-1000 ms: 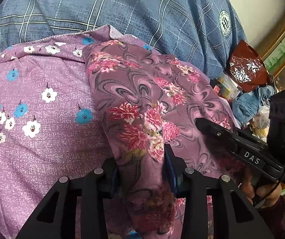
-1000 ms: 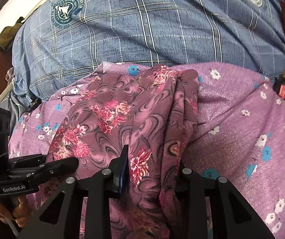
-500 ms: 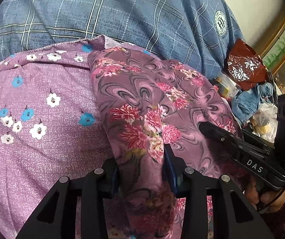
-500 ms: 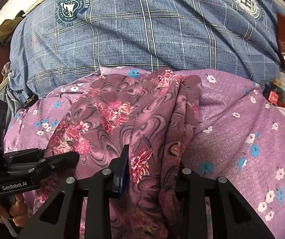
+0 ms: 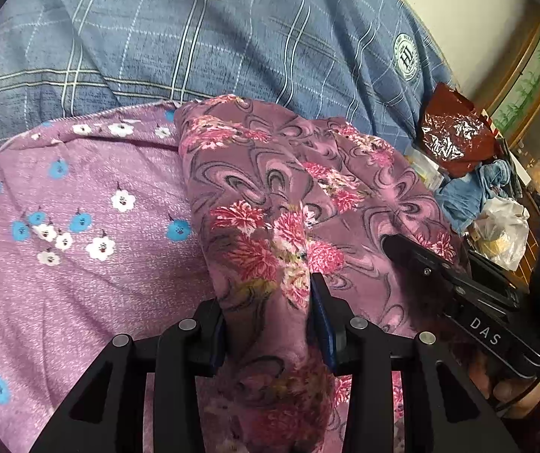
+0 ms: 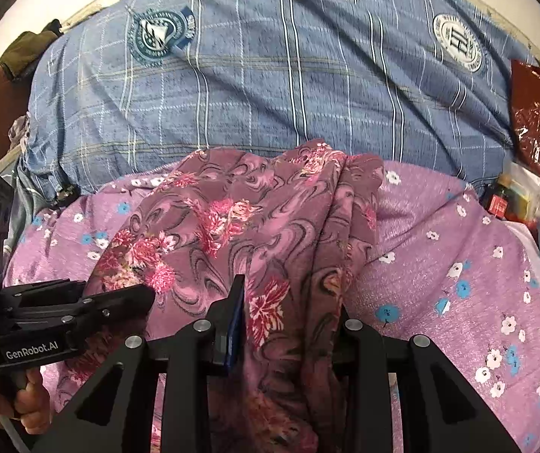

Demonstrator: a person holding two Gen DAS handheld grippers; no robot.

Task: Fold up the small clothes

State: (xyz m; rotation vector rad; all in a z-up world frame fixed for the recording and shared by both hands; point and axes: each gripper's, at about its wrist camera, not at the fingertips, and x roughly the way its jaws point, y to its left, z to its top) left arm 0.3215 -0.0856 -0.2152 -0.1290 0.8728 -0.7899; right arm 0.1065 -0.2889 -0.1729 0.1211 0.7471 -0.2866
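Garment (image 5: 270, 204) lies on sheet (image 5: 81, 264), between tools.

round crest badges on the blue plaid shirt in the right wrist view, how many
2. One dark green crest badge sits upper left on the plaid shirt; one pale round badge sits upper right. Others may lie outside the frame.

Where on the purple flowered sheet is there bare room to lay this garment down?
Both grippers, left gripper and right gripper, clamp the swirl-patterned garment. The flowered sheet lies bare left of it, up to the plaid shirt, and also on its right. Bags crowd the right edge.
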